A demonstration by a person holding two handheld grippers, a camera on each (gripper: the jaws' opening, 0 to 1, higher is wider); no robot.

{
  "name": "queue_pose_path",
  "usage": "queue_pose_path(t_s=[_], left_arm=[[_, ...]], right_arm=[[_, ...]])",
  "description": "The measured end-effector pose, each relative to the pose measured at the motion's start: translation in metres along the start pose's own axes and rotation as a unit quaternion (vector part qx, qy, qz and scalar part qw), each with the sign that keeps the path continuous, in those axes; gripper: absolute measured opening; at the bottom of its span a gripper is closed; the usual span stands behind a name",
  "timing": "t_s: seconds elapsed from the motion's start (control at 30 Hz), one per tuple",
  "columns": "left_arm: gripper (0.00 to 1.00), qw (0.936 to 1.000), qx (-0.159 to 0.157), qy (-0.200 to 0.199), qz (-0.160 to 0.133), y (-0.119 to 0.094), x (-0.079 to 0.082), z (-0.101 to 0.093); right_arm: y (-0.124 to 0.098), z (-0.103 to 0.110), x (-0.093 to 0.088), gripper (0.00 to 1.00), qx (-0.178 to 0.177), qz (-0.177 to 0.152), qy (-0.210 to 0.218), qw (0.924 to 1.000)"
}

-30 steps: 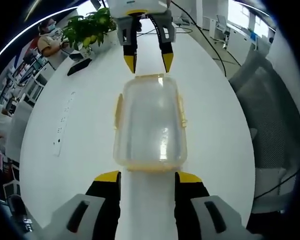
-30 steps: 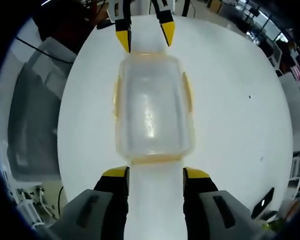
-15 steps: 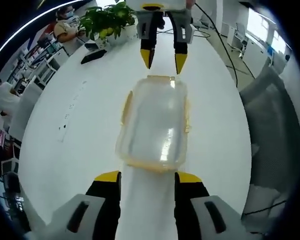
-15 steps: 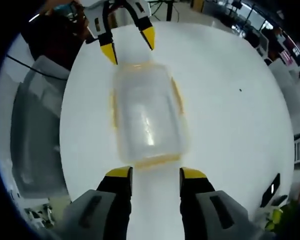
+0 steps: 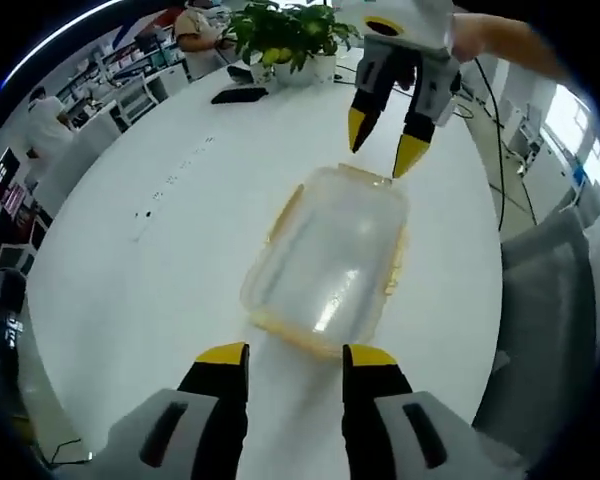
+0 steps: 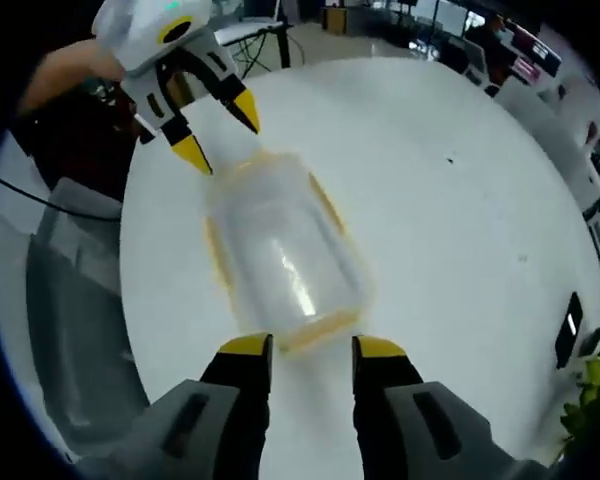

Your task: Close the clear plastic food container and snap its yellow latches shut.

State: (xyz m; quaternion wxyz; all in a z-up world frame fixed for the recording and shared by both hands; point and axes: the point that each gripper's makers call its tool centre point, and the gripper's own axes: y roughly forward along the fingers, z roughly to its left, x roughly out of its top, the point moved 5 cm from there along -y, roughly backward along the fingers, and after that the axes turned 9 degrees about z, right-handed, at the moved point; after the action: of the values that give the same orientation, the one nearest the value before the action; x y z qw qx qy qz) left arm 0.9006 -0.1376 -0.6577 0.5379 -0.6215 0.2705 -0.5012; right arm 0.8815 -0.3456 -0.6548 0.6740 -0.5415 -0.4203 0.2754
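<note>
A clear plastic container (image 5: 330, 258) with its lid on lies on the white table (image 5: 150, 250). Yellow latches run along its sides (image 5: 284, 210) and its near end (image 5: 298, 340); I cannot tell whether they are snapped down. My left gripper (image 5: 293, 358) stands open just short of the near end, nothing between its fingers. The right gripper (image 5: 383, 143) hovers open over the far end. In the right gripper view the same container (image 6: 280, 255) slants away from my open right gripper (image 6: 310, 347), and the left gripper (image 6: 220, 130) is open at its far end.
A potted plant (image 5: 280, 30) and a black flat object (image 5: 238, 95) sit at the table's far side. A grey chair (image 5: 545, 300) stands off the table edge, seen also as the chair (image 6: 70, 300). People sit at desks in the background.
Both cameras have swung sideways, so the container now looks slanted in each view. The container has stayed in place. Both grippers remain open at its two ends.
</note>
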Motion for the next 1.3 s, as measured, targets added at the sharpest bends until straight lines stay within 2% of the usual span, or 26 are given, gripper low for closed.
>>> queue_pose_path(t_s=[0.2, 0.33, 0.43, 0.7, 0.83, 0.93, 1.1, 1.3], left_arm=[[0.28, 0.9993, 0.005, -0.038, -0.003, 0.002, -0.001, 0.0], [0.26, 0.9942, 0.002, -0.106, -0.02, 0.002, -0.003, 0.002], [0.25, 0.9905, -0.003, -0.135, -0.028, 0.004, -0.006, 0.004], [0.24, 0.986, -0.001, -0.164, -0.032, 0.009, -0.009, -0.003], [0.24, 0.9812, -0.003, -0.189, -0.039, 0.011, -0.008, -0.007], [0.24, 0.9784, 0.002, -0.202, -0.045, 0.012, -0.007, -0.007], [0.23, 0.9737, 0.01, -0.221, -0.055, 0.012, -0.005, -0.006], [0.22, 0.9654, 0.004, -0.252, -0.068, 0.014, -0.005, -0.006]], right_arm=[[0.001, 0.003, 0.001, 0.27, -0.006, -0.019, 0.033, 0.9993], [0.0, 0.004, 0.005, 0.27, -0.01, -0.056, 0.082, 0.995], [0.0, 0.004, 0.005, 0.26, -0.013, -0.07, 0.107, 0.9917], [0.005, 0.006, -0.007, 0.24, -0.014, -0.084, 0.155, 0.9842], [0.009, 0.007, -0.011, 0.24, -0.013, -0.091, 0.173, 0.9806], [0.009, 0.006, -0.012, 0.24, -0.015, -0.103, 0.194, 0.9756], [0.012, 0.003, -0.012, 0.24, -0.013, -0.137, 0.246, 0.9596], [0.016, 0.003, -0.014, 0.23, 0.0, -0.157, 0.285, 0.9456]])
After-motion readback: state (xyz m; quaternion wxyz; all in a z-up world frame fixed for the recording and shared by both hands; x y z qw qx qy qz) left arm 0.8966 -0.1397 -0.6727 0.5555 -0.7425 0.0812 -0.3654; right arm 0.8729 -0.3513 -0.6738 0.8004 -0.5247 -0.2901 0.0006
